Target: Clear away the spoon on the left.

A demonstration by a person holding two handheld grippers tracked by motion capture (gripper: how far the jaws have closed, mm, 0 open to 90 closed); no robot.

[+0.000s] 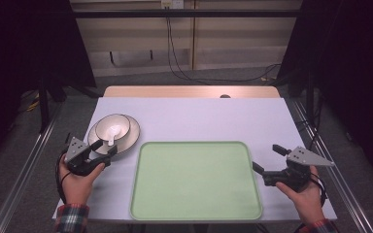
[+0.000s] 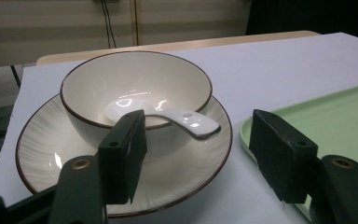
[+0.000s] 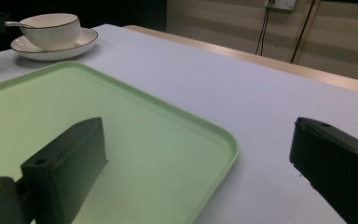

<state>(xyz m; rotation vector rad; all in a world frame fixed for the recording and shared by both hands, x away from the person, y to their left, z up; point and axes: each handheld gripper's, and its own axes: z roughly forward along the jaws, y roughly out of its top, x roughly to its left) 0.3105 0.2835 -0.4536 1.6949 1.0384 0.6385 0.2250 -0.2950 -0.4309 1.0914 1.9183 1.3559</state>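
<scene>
A cream bowl (image 1: pixel 112 125) with a dark rim stands on a matching plate (image 1: pixel 132 137) at the table's left. A white spoon (image 1: pixel 111 136) lies in the bowl, its handle sticking out over the rim toward me. My left gripper (image 1: pixel 106 146) is at the plate's near edge, open. In the left gripper view the spoon (image 2: pixel 186 120) handle points into the gap between the jaws of the left gripper (image 2: pixel 198 140), and neither pad touches it. My right gripper (image 1: pixel 265 157) stands open beside the right edge of the green tray (image 1: pixel 194 179), with nothing between its jaws.
The table carries a pale lilac cloth (image 1: pixel 209 119); a strip of wood (image 1: pixel 189 91) shows at its far edge. In the right gripper view the tray (image 3: pixel 51 102) lies below the open right gripper (image 3: pixel 199 135), with the bowl (image 3: pixel 51 30) far off at the upper left. Cables hang behind the table.
</scene>
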